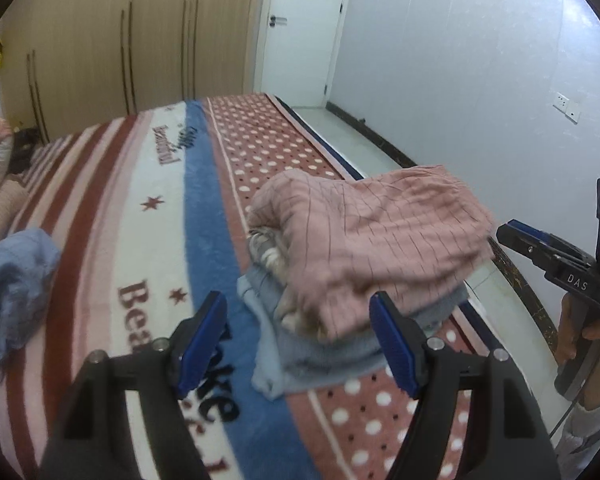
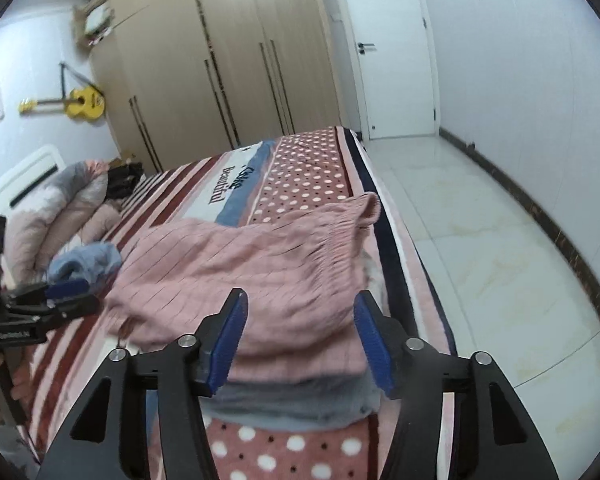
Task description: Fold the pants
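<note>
Folded pink checked pants lie on top of a stack of folded grey-blue clothes near the bed's right edge; they also show in the right wrist view. My left gripper is open and empty, just short of the stack. My right gripper is open and empty, its blue pads close in front of the stack. The right gripper also appears at the right of the left wrist view, and the left gripper at the left of the right wrist view.
A loose blue garment lies on the striped and dotted blanket to the left. Pillows and bedding sit at the bed's head. Wardrobe, door and tiled floor lie beyond the bed's right edge.
</note>
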